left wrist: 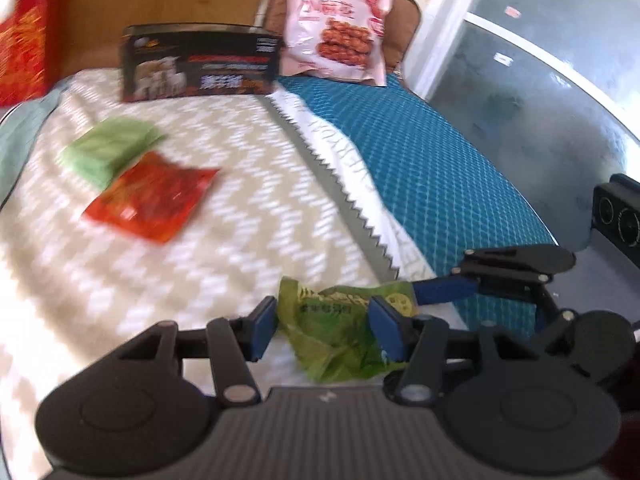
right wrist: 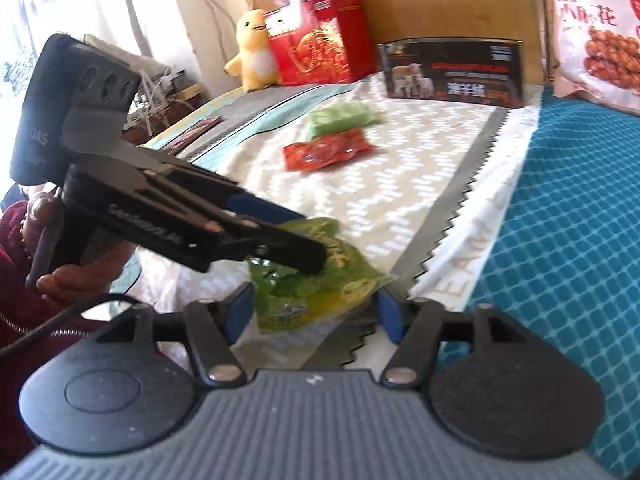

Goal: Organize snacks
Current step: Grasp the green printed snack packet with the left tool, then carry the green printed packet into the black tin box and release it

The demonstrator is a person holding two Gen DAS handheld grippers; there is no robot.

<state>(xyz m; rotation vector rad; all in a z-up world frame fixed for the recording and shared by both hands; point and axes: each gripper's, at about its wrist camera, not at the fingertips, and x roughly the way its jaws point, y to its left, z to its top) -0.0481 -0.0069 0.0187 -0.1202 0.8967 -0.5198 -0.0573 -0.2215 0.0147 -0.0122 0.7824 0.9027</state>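
Observation:
A crumpled green snack bag (left wrist: 336, 332) lies on the chevron cloth near the front, between both grippers; it also shows in the right wrist view (right wrist: 316, 280). My left gripper (left wrist: 322, 330) is open with its blue pads either side of the bag. My right gripper (right wrist: 314, 310) is open around the bag's near end; in the left wrist view its blue finger (left wrist: 440, 290) reaches the bag's right corner. A red packet (left wrist: 150, 196) and a pale green packet (left wrist: 110, 150) lie further back on the cloth.
A black box (left wrist: 200, 64) stands at the back, a pink snack bag (left wrist: 336, 24) leans to its right and a red box (left wrist: 30, 40) stands left. A teal mat (left wrist: 440, 176) covers the right side. Plush toys (right wrist: 256, 50) sit at the back left.

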